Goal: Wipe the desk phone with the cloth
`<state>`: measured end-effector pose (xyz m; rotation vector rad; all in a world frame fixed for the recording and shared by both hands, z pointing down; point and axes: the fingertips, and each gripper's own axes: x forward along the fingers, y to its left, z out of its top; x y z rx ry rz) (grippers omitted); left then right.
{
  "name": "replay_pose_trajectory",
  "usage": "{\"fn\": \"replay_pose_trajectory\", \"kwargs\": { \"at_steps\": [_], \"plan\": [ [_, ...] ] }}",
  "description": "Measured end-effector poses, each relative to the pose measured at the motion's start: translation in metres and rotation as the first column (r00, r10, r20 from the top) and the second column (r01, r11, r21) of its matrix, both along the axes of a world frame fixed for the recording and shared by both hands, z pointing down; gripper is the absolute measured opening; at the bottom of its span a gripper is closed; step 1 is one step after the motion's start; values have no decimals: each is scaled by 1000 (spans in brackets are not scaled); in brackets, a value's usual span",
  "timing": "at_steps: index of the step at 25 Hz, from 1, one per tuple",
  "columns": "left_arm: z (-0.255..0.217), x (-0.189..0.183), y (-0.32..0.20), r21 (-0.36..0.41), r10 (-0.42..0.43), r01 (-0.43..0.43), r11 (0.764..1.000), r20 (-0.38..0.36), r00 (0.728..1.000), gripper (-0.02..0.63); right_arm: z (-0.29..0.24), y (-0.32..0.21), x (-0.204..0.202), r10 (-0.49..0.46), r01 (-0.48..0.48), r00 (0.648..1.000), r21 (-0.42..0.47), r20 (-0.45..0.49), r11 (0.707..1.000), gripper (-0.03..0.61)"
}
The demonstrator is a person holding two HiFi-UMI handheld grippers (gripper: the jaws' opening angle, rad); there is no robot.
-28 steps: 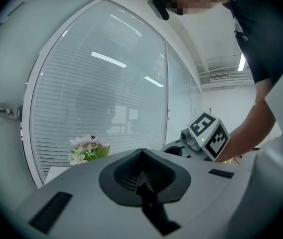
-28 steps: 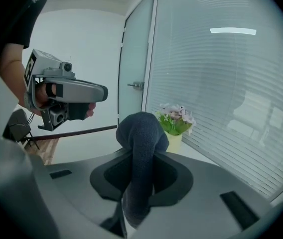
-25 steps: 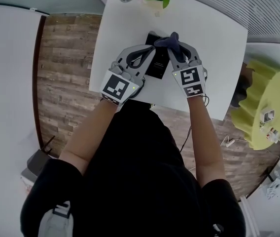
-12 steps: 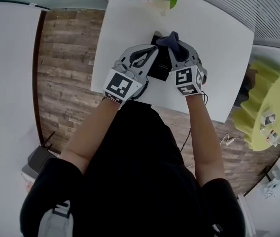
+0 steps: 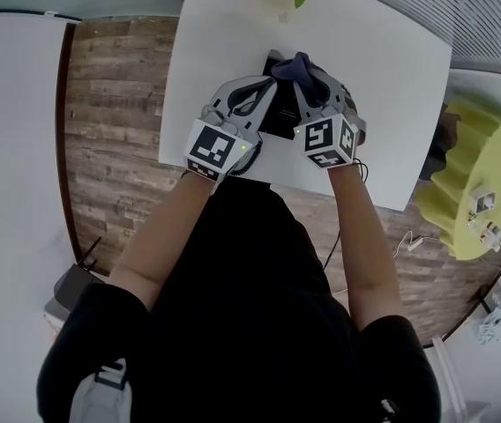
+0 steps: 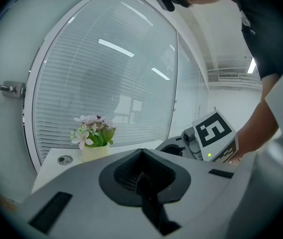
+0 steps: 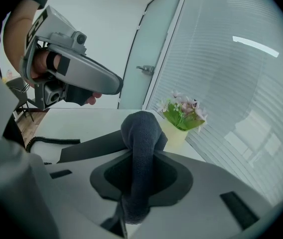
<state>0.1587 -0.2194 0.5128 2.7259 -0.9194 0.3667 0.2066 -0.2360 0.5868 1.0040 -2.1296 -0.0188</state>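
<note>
- The right hand-held gripper squeezes the dark cloth tight between its jaws.
- The left hand-held gripper is closed and holds nothing.
- The black desk phone lies on the white counter, by its near edge.

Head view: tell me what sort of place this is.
Probably an office or meeting room: a black desk phone on a white table, glass walls with slatted blinds, and a small pot of flowers.
</note>
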Motion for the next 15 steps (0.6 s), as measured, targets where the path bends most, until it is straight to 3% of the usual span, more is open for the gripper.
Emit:
{"fn": "replay_pose_trajectory", "kwargs": {
  "at_steps": [15],
  "plan": [
    [19,1,16,-33,-4,5,999,36,999,11,13,22,-6,-42,43,999,-60,6,997,89]
  ]
}}
